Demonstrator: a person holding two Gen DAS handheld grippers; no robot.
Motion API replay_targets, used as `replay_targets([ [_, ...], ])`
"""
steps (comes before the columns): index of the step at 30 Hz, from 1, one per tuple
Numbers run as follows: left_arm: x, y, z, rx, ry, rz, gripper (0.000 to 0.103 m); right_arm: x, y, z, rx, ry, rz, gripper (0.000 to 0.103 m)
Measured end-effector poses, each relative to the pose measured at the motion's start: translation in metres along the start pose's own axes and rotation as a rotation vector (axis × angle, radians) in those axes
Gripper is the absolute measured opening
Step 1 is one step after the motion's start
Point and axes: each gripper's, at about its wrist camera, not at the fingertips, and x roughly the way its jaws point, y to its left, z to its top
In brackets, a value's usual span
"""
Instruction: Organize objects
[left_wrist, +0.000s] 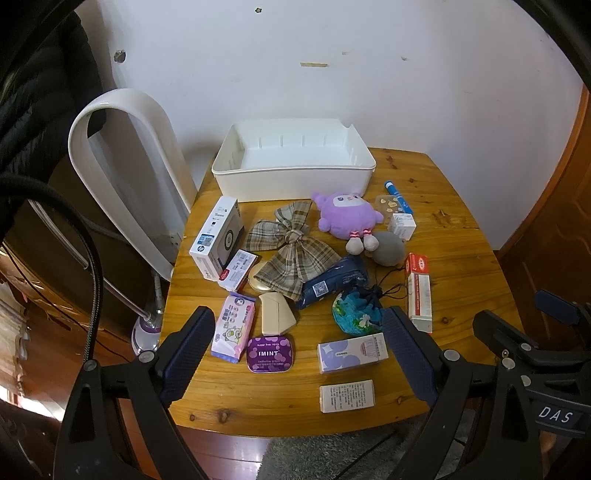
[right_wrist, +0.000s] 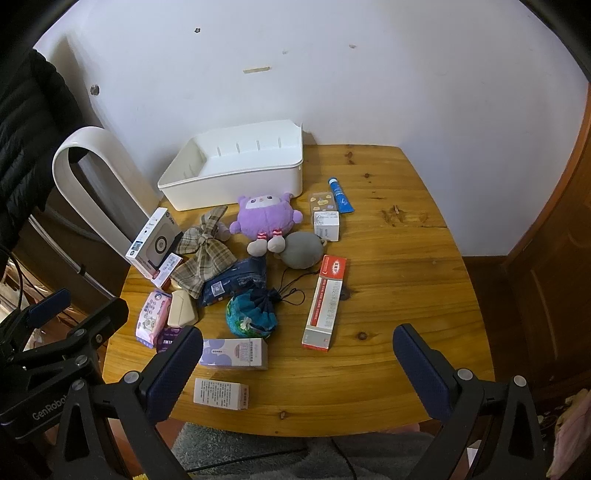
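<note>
nearest the left wrist view, the left gripper (left_wrist: 297, 354) hangs over the near edge of the wooden table (left_wrist: 461, 258), fingers spread wide with nothing between them. the right gripper (right_wrist: 297, 369) does the same in its own view, fingers wide apart and empty, above the near right part of the table.

between and just beyond the left fingers lie a purple mint tin (left_wrist: 270, 353), a pink tissue pack (left_wrist: 233, 331), a beige case (left_wrist: 277, 313) and a lilac and white box (left_wrist: 352, 352), with a small white printed box (left_wrist: 346, 396) closest to the table edge. farther in sit a blue drawstring pouch (left_wrist: 356, 308), a plaid bow (left_wrist: 293, 245), a purple plush toy (left_wrist: 347, 216) and a long red and white box (left_wrist: 419, 291).

the white bin (left_wrist: 291, 160) stands at the far edge against the wall, and it looks empty, so the sorting seems not yet begun: this reads as the hover before a first pick.

a sensible next move would be lowering one gripper onto a free-standing rigid item, such as the small white printed box, and closing across its narrow sides. the crowded middle pile is riskier, since neighbours touch and soft things could drag along.
</note>
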Motion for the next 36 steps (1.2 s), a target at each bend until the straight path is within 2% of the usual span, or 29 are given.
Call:
replay_targets([
  [15,-0.002,0.000,0.000,0.007,-0.007,0.003,0.094,-0.001,-0.001,0.001,0.000,-0.003,0.000,0.103],
  [36,0.013,0.003,-0.008,0.006,0.060,0.005,0.094,0.004,0.005,-0.001,-0.023,0.011,0.004,0.103],
])
